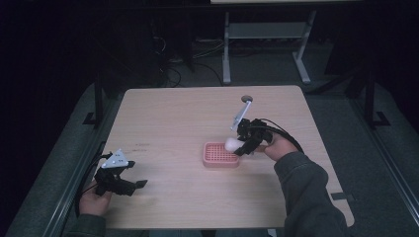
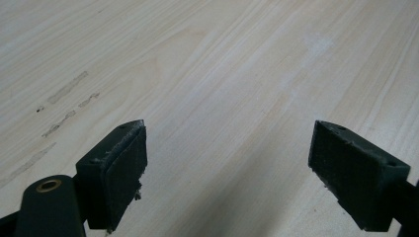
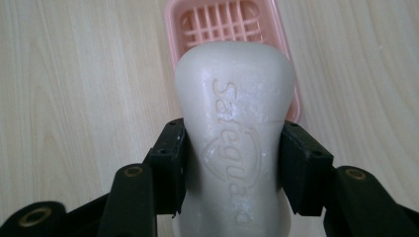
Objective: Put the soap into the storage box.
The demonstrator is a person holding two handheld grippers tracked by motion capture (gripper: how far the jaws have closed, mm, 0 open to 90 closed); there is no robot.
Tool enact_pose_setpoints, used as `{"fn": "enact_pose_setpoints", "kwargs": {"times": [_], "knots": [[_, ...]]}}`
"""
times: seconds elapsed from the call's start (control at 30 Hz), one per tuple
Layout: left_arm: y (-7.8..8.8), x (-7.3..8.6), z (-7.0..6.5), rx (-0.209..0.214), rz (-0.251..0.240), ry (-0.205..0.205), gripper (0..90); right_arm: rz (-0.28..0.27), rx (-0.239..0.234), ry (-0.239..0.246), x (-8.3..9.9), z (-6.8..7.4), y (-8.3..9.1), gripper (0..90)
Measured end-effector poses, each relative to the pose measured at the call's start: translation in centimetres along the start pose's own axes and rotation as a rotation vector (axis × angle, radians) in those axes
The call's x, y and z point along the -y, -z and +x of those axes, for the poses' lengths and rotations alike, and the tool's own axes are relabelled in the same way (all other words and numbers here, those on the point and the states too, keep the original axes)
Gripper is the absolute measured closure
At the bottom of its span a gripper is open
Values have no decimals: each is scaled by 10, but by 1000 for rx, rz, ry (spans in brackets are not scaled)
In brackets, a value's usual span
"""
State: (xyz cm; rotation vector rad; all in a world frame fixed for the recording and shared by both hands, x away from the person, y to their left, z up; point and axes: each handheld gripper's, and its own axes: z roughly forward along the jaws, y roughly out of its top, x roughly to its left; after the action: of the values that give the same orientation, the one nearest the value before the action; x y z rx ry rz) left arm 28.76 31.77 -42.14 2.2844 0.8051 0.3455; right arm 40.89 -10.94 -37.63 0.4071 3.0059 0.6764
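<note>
A white bar of soap (image 3: 234, 148) is clamped at its waist between the jaws of the right gripper (image 3: 232, 163) — the embossed brand facing up. It is held over the near edge of a pink slatted soap dish (image 3: 225, 22), seemingly just above it rather than resting in it. The left gripper (image 2: 227, 168) is held wide open and empty over the bare wooden table (image 1: 168, 118) — well apart, near the front left corner.

dim high view, brighter close-ups
</note>
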Motion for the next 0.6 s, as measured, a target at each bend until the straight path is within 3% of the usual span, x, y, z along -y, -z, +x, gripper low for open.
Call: {"fn": "enact_pose_setpoints", "kwargs": {"times": [0.2,0.33,0.6], "knots": [[0,0,1,2,-4,5,149,24,4,20,-10,-2,-4,493],[0,0,0,2,-2,1,149,11,-1,36,-20,-4,-9,492],[-1,-1,1,2,0,0,149,31,-11,48,-25,-7,-20,492]]}}
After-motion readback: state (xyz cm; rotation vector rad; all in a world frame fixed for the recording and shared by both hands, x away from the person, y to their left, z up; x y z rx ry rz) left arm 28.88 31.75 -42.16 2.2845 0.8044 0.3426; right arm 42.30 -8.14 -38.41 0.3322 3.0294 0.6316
